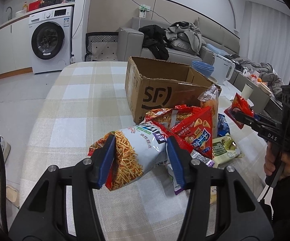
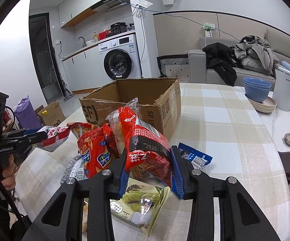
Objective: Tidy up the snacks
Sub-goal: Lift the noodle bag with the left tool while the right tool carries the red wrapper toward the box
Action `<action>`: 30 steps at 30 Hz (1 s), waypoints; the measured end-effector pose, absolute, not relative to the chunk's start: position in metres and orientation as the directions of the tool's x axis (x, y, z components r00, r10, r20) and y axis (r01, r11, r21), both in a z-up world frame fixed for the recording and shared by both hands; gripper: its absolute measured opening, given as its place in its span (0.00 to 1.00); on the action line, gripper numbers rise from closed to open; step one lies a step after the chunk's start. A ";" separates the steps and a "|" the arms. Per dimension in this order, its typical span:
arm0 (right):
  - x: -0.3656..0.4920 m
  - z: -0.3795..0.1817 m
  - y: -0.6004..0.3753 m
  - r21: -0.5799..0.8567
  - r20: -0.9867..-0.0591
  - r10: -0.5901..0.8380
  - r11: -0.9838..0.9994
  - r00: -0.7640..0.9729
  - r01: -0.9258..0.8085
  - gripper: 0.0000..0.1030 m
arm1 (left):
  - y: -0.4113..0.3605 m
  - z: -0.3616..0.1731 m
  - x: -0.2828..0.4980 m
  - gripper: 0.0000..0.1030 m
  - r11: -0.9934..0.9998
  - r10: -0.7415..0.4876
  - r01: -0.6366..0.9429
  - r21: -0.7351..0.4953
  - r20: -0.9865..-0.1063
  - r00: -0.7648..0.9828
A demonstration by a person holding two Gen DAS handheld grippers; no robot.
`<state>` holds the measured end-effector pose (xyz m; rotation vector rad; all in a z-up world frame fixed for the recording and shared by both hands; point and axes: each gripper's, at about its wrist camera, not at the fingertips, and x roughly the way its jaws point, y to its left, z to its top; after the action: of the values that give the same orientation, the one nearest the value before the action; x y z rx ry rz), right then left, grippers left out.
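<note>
Nearby, open carton (image 1: 161,84) behind snacks (image 1: 195,134)

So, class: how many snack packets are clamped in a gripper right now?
2. The left gripper clamps a white bag of fried sticks; the right gripper clamps a red packet. The rest lie piled beside the cardboard box.
</note>
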<state>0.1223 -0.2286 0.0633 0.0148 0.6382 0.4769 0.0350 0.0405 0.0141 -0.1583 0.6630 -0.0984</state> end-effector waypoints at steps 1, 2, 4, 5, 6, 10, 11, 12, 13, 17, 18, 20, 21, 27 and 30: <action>0.122 0.064 -0.229 0.157 -0.569 0.433 0.892 0.699 -0.424 0.37 | 0.040 0.014 0.036 0.47 0.983 -0.142 0.042 -0.178 -0.603 0.785; 0.122 0.064 -0.229 0.157 -0.567 0.433 0.892 0.700 -0.424 0.37 | 0.040 0.015 0.034 0.47 0.983 -0.142 0.042 -0.178 -0.600 0.787; 0.122 0.064 -0.229 0.156 -0.566 0.434 0.892 0.702 -0.425 0.37 | 0.040 0.017 0.033 0.47 0.983 -0.140 0.040 -0.177 -0.597 0.790; 0.122 0.064 -0.229 0.158 -0.564 0.436 0.891 0.702 -0.426 0.37 | 0.041 0.018 0.032 0.47 0.983 -0.140 0.039 -0.180 -0.594 0.792; 0.122 0.065 -0.229 0.158 -0.563 0.436 0.891 0.702 -0.426 0.37 | 0.042 0.020 0.031 0.47 0.983 -0.140 0.038 -0.181 -0.591 0.795; 0.121 0.065 -0.229 0.155 -0.559 0.436 0.891 0.706 -0.427 0.37 | 0.047 0.026 0.026 0.47 0.982 -0.139 0.035 -0.188 -0.579 0.804; 0.122 0.065 -0.229 0.156 -0.559 0.436 0.891 0.705 -0.427 0.37 | 0.048 0.027 0.025 0.47 0.981 -0.140 0.035 -0.189 -0.577 0.805; 0.122 0.065 -0.229 0.157 -0.558 0.437 0.890 0.705 -0.427 0.37 | 0.049 0.028 0.025 0.47 0.981 -0.140 0.035 -0.190 -0.575 0.806; 0.122 0.065 -0.229 0.155 -0.559 0.436 0.891 0.706 -0.427 0.37 | 0.049 0.029 0.024 0.47 0.981 -0.141 0.037 -0.190 -0.573 0.807; 0.122 0.066 -0.230 0.156 -0.558 0.438 0.890 0.705 -0.429 0.37 | 0.048 0.033 0.021 0.47 0.981 -0.140 0.039 -0.188 -0.565 0.813; 0.121 0.066 -0.230 0.157 -0.557 0.439 0.889 0.705 -0.429 0.37 | 0.047 0.033 0.020 0.47 0.982 -0.139 0.038 -0.187 -0.563 0.814; 0.120 0.068 -0.230 0.157 -0.554 0.441 0.888 0.706 -0.431 0.37 | 0.046 0.036 0.018 0.47 0.982 -0.139 0.042 -0.184 -0.559 0.817; 0.120 0.068 -0.229 0.157 -0.553 0.442 0.888 0.707 -0.432 0.37 | 0.044 0.037 0.019 0.47 0.982 -0.140 0.043 -0.183 -0.557 0.818; 0.115 0.074 -0.223 0.155 -0.542 0.456 0.880 0.706 -0.449 0.37 | 0.039 0.045 0.021 0.47 0.984 -0.133 0.044 -0.175 -0.539 0.831; 0.113 0.076 -0.220 0.156 -0.540 0.464 0.875 0.702 -0.458 0.37 | 0.034 0.049 0.022 0.47 0.984 -0.134 0.051 -0.168 -0.531 0.837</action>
<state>0.1130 -0.2198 0.0756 0.0106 0.6036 0.5126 0.0221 0.0339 0.0492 -0.1498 0.5715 -0.0981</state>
